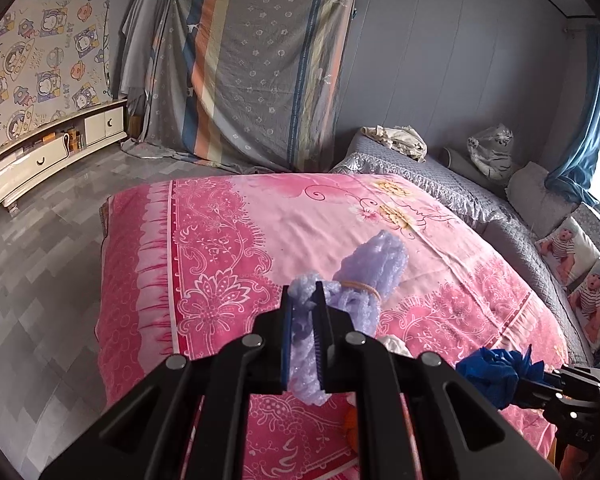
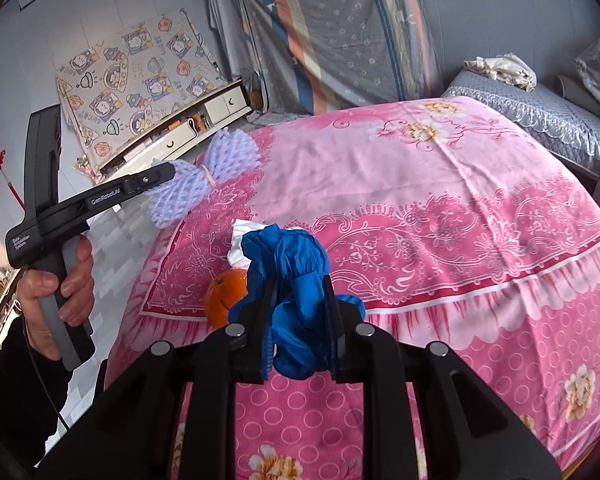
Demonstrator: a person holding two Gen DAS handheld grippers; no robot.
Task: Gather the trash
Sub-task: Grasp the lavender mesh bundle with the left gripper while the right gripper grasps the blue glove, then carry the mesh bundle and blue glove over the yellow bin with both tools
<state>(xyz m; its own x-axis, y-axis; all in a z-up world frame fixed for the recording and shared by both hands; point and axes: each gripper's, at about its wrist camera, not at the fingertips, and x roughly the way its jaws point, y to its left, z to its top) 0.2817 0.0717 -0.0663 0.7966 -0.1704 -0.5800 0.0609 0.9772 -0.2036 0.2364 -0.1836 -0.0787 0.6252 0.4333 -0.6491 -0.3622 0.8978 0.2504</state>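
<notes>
left claw [image 2: 168, 176]: black, white lettering, grey grip | right claw [image 2: 300, 304]: black, silver screws, blue pads | hand [image 2: 60, 292]: bare skin, possibly dark sleeve

orange [image 2: 225, 294]: partly hidden by blue bag [image 2: 290, 276]; white tissue [image 2: 238, 250]: mostly hidden

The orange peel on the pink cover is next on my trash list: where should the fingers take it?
Both grippers are full, so free one first. The orange peel sits domed beside the white tissue near the pink cover's edge. Come from above, fingers straddling the dome's sides; its far side is hidden behind the blue bag.
</notes>
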